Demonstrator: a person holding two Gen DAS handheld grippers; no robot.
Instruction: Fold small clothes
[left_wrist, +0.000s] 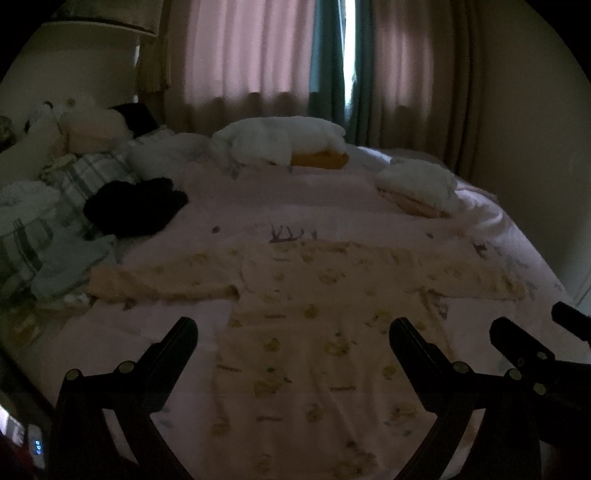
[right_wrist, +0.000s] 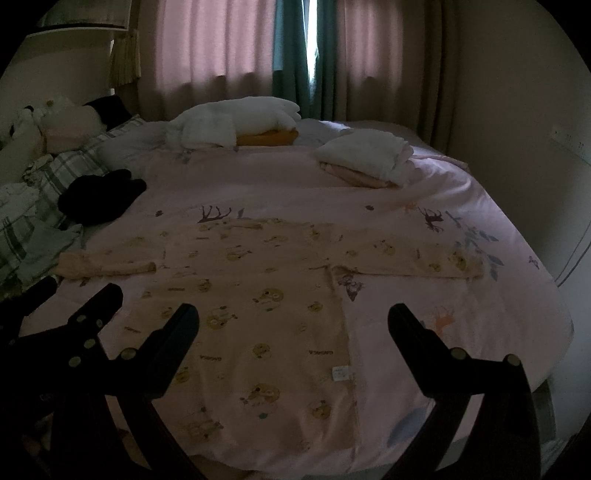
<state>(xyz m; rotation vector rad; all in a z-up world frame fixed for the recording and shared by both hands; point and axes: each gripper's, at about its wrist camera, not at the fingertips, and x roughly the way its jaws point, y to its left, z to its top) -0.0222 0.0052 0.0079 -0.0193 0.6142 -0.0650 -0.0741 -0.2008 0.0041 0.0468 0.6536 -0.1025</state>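
The little shirt (right_wrist: 258, 295) lay flat on the pink bedspread (right_wrist: 424, 192), sleeves out, its small white tag (right_wrist: 341, 373) unreadable. Left claw (left_wrist: 293, 328) and right claw (right_wrist: 293, 314) hovered spread wide, holding nothing. Bare bedspread lay beyond the collar.

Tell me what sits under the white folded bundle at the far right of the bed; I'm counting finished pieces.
Under the white bundle a peach folded piece shows along its near edge, both lying on the pink bedspread. Whether more lies beneath is hidden.
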